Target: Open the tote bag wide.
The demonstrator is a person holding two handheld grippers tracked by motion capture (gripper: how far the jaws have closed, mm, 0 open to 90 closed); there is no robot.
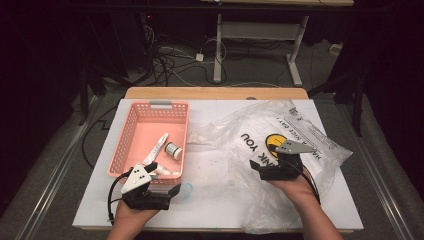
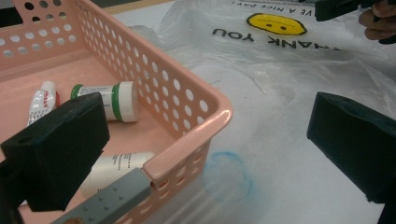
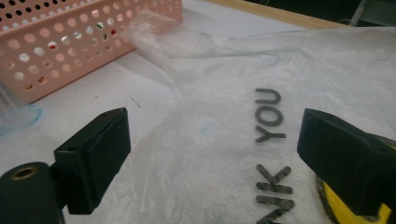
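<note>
While the left gripper (image 1: 172, 191) rests by the pink basket (image 1: 131, 131) seen from above, its own view shows wide, empty jaws; the right gripper's (image 3: 210, 161) jaws gape empty over the plastic bag (image 3: 224, 121) on the counter.

Hand-held gripper (image 3: 212, 158) poised over the plastic bag (image 3: 261, 93)

Its two black jaws stand wide apart, with nothing between them but the clear bag's printed "THANK YOU" lettering and a yellow patch beside the right jaw. A pink perforated basket (image 3: 70, 42) sits on the white desk (image 3: 107, 93) toward the upper left, near the bag's crumpled edge.
</note>
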